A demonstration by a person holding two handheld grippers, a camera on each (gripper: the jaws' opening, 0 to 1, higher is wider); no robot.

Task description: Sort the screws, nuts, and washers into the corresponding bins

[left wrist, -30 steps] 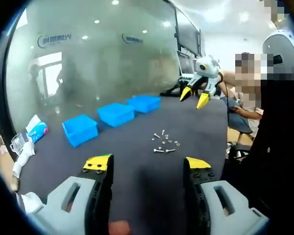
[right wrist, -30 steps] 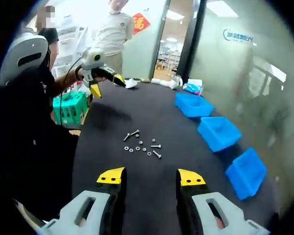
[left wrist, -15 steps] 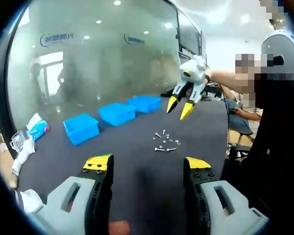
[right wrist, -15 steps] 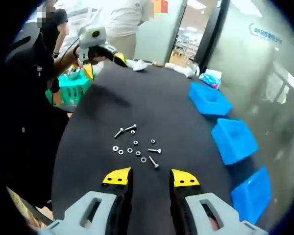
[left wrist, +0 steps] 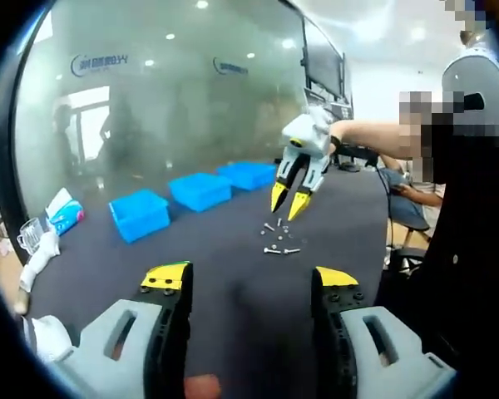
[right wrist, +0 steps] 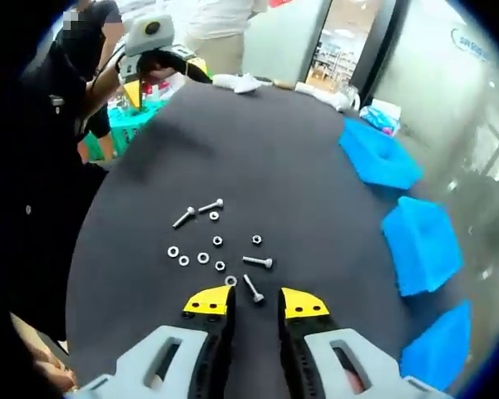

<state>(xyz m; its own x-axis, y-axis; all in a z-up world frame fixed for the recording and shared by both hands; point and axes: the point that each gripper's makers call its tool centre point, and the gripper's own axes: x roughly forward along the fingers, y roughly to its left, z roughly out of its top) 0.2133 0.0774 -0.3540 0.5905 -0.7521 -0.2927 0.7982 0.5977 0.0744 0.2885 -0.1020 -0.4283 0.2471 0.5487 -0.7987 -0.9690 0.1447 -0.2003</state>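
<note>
Your right hand-held gripper hangs just over the near edge of the hardware, jaws narrowly parted and empty, straddling one screw, apparently lined up to pick it. Your left hand-held gripper waits wide open, well back from that screw. Three bins line the table edge beyond. Nuts and washers are too small to tell apart.

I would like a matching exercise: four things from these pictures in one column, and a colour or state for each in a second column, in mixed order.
Things:
1. bins
2. table
3. right gripper
4. screw

Colour or state:
a. open, above the loose parts
b. blue
c. lying flat
d. dark

Pairs: 1-b, 2-d, 3-a, 4-c
</note>
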